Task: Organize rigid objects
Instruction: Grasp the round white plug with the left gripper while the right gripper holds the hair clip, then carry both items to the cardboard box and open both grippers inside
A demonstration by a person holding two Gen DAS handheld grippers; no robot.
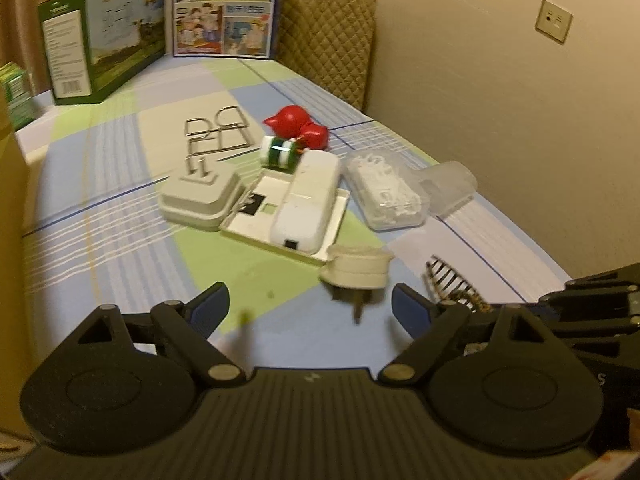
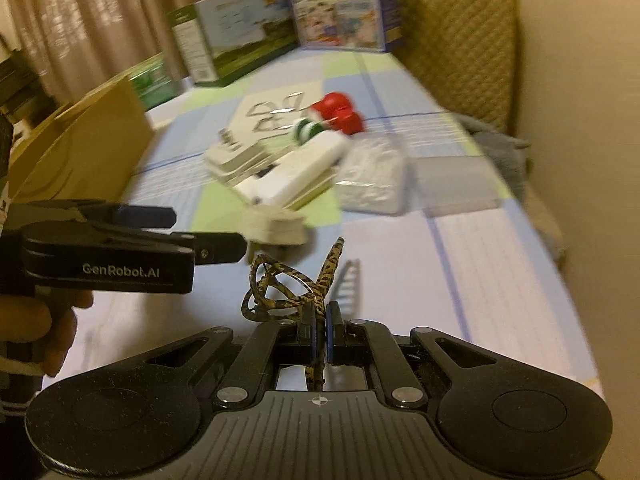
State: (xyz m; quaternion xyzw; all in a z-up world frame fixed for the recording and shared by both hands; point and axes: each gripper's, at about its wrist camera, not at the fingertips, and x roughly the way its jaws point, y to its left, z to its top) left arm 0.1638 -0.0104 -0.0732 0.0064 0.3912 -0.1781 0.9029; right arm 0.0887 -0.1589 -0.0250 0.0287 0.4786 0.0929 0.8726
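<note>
Clutter sits mid-bench on a checked cloth point(image 1: 120, 208) of blue, green and white. Right tongs point(image 2: 319, 334) are clamped on a leopard-print hair clip point(image 2: 288, 284), pads pressed together on one thin arm of it, with the looped part sticking out ahead and lifted a bit off the cloth. In the left wrist view the same clip's comb teeth point(image 1: 450, 280) show at the right, beside the right tongs' black frame.

Left tongs point(image 1: 310, 306) stand wide apart with nothing between the pads. Just ahead of them lies a round cream plug adapter point(image 1: 358, 268), prongs pointing toward the camera (blurry, so I can't tell if anything touches it).

Behind that is a flat white tray point(image 1: 332, 216) with a long white device point(image 1: 306, 204) lying in it, and a grey lidded box point(image 1: 198, 198) touching the tray's left edge. A clear plastic case point(image 1: 386, 190) full of small white bits sits to the right, with an empty clear lid point(image 1: 450, 186) beside it. Farther back are a green-and-white spool point(image 1: 280, 152), a red toy point(image 1: 296, 126) and some wire clips point(image 1: 216, 132).

Two printed cartons point(image 1: 108, 36) stand at the far end, and a brown cardboard box point(image 2: 84, 148) sits at the left edge.
</note>
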